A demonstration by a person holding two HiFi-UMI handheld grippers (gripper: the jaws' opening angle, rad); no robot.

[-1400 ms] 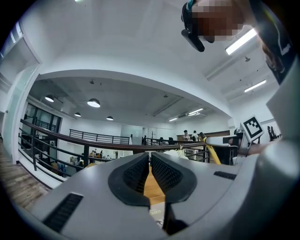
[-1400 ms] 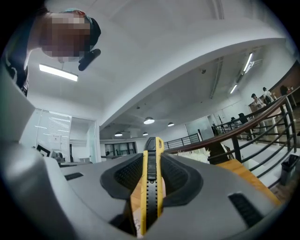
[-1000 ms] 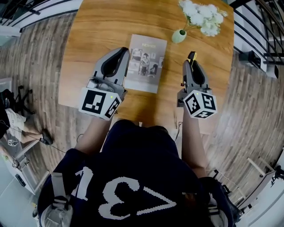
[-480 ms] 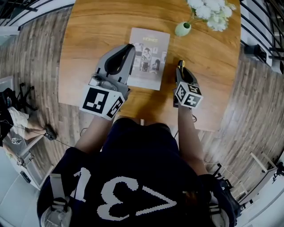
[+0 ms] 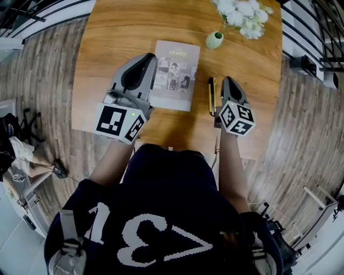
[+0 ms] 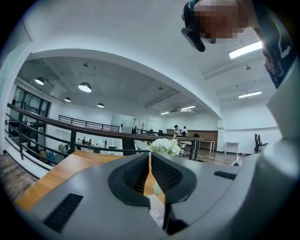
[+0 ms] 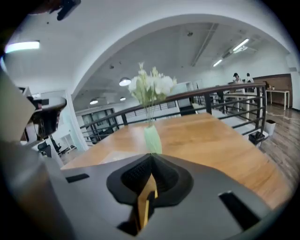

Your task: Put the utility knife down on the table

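Looking down in the head view: a yellow-and-black utility knife (image 5: 212,96) lies flat on the round-cornered wooden table (image 5: 118,32), its long axis running 12 to 6. It sits just beside the grey right gripper (image 5: 228,79), at that gripper's 9 o'clock, outside the jaws. The right gripper's marker cube (image 5: 236,119) sits at 6 o'clock of its tips. A grey printed booklet (image 5: 174,75) lies at 9 o'clock of the knife, apart from it. The grey left gripper (image 5: 146,58) hangs over the booklet's left edge, with its marker cube (image 5: 119,122) toward 7 o'clock. A small pale-green vase (image 5: 214,40) holding white flowers (image 5: 239,13) stands at 12 o'clock of the knife.

Left gripper view: the left gripper (image 6: 150,157) has its jaw tips pressed together with nothing pinched. The green vase (image 6: 157,188) shows through the gap behind the tips, the white flowers (image 6: 165,146) above them, and the wooden table (image 6: 61,171) at 9 o'clock.

Right gripper view: the right gripper (image 7: 151,157) has just been closing, and its tips now meet on nothing. A yellow-brown strip (image 7: 146,206) shows in the slot behind the tips; I cannot tell whether it is knife or tabletop. The vase (image 7: 152,139) and flowers (image 7: 150,86) stand at 12 o'clock, and the table (image 7: 211,140) spreads toward 2 o'clock.
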